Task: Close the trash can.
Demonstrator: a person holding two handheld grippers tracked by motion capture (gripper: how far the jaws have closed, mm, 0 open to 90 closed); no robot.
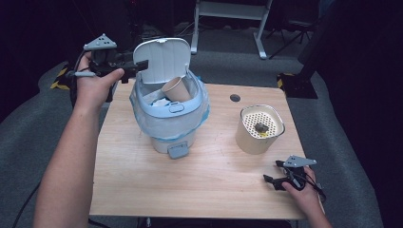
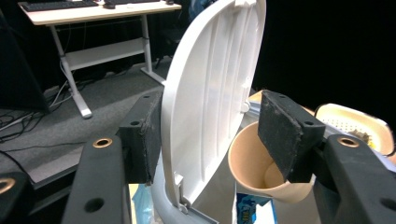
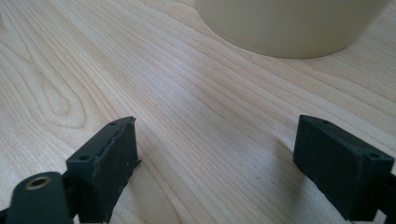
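A white pedal bin (image 1: 167,108) with a blue liner stands mid-table, its lid (image 1: 164,59) raised upright. A brown paper cup (image 1: 176,89) lies tilted in the bin's mouth. My left gripper (image 1: 138,66) is open at the lid's left edge. In the left gripper view the lid (image 2: 210,84) stands between the two jaws of the left gripper (image 2: 215,126): the left pad (image 2: 142,140) is against its back and the right pad is apart from it, in front of the cup (image 2: 252,168). My right gripper (image 1: 272,171) rests low at the table's front right, open and holding nothing.
A cream container (image 1: 259,137) with a perforated insert and a dark scrap stands just beyond the right gripper (image 3: 217,144); its wall (image 3: 289,23) is seen close. The bin's grey pedal (image 1: 178,151) faces me. A grommet hole (image 1: 235,98) marks the wooden table (image 1: 199,180).
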